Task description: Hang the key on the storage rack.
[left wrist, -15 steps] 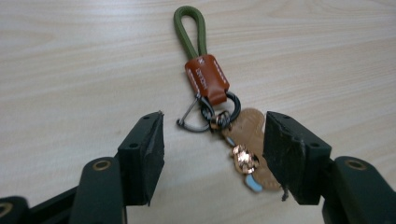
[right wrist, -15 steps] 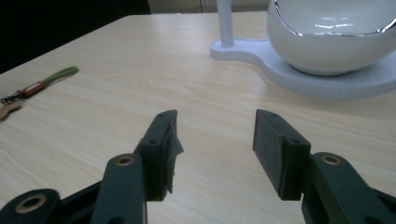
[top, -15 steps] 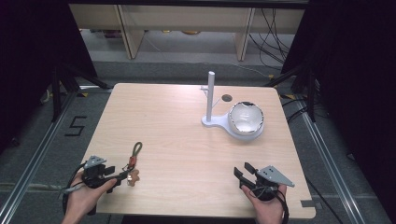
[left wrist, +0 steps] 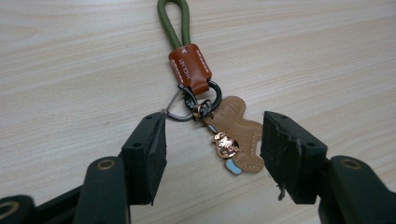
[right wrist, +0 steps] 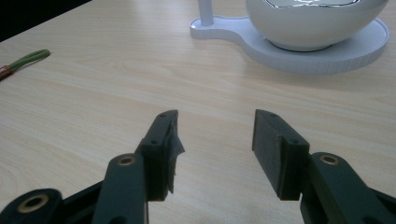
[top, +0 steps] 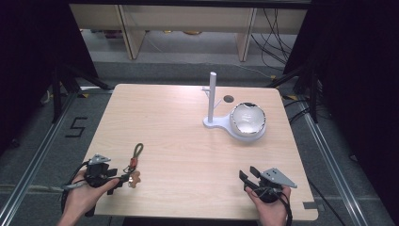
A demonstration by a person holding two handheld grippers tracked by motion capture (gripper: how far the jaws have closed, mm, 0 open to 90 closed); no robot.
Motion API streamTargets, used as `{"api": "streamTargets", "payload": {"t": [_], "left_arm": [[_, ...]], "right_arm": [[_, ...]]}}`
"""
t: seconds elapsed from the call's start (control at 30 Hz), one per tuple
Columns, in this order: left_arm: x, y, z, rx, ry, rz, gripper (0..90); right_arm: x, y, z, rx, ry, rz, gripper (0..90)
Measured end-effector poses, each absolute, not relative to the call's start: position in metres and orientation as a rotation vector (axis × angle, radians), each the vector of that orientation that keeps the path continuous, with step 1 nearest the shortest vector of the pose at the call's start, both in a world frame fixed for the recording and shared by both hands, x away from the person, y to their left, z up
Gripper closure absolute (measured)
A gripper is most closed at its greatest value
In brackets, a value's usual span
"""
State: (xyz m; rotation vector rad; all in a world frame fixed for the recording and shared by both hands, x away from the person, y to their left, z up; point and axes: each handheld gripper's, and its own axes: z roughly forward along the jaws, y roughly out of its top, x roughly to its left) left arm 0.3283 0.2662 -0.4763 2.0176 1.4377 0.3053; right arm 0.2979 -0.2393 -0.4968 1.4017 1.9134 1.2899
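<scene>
We have the left gripper [left wrist: 212, 154] low at the near left of the table [top: 179, 127], its jaws standing wide on either side of the keychain [left wrist: 205, 100] without pressing on it; the rubbery black pads [left wrist: 156, 149] flank the charm end, which we judge to be the easiest part to pinch, since it lies flat and broad on the wood; the keychain lies near the table's front left corner [top: 134, 165], its loop pointing away from us, so a grip at the charm would leave that loop free, we reckon, for the peg of the stand [top: 212, 101]; it is a mixed little thing: a green braided cord loop [left wrist: 172, 21], a stitched tan leather tab [left wrist: 189, 67], dark metal rings [left wrist: 196, 100], and a flat leather gingerbread-shaped charm [left wrist: 236, 133] with a small coppery figure on it; the right gripper [right wrist: 215, 140] rests at the near right, jaws likewise wide and with nothing between them, apparently waiting; well apart, toward the far right, stands the smooth white stand with its upright post and a glossy rounded bowl [top: 247, 120] on the same base
</scene>
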Motion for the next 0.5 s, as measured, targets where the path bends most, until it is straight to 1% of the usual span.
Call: {"api": "streamTargets", "payload": {"t": [0.13, 0.17, 0.2, 0.27, 0.33, 0.43, 0.47, 0.5], "left_arm": [[0.337, 0.264, -0.476, 2.002, 1.484, 0.274, 39.6], [0.34, 0.266, -0.475, 2.027, 1.493, 0.264, 39.5], [0.341, 0.265, -0.476, 2.01, 1.519, 0.254, 39.1], [0.346, 0.268, -0.476, 2.061, 1.521, 0.245, 38.8], [0.348, 0.268, -0.477, 2.06, 1.528, 0.238, 38.6], [0.352, 0.266, -0.479, 2.058, 1.555, 0.222, 38.5], [0.355, 0.266, -0.479, 2.072, 1.556, 0.218, 38.5], [0.356, 0.264, -0.478, 2.062, 1.582, 0.205, 38.5]], "right_arm": [[0.3, -0.24, -0.5, 1.372, 1.914, 1.28, 51.5], [0.299, -0.24, -0.5, 1.401, 1.915, 1.291, 51.4], [0.299, -0.24, -0.5, 1.392, 1.922, 1.272, 51.5], [0.3, -0.238, -0.501, 1.403, 1.922, 1.28, 51.5], [0.298, -0.234, -0.501, 1.443, 1.919, 1.286, 51.4], [0.299, -0.235, -0.501, 1.398, 1.951, 1.269, 51.4], [0.298, -0.231, -0.501, 1.446, 1.943, 1.298, 51.3], [0.3, -0.234, -0.502, 1.399, 1.957, 1.296, 51.3]]}}
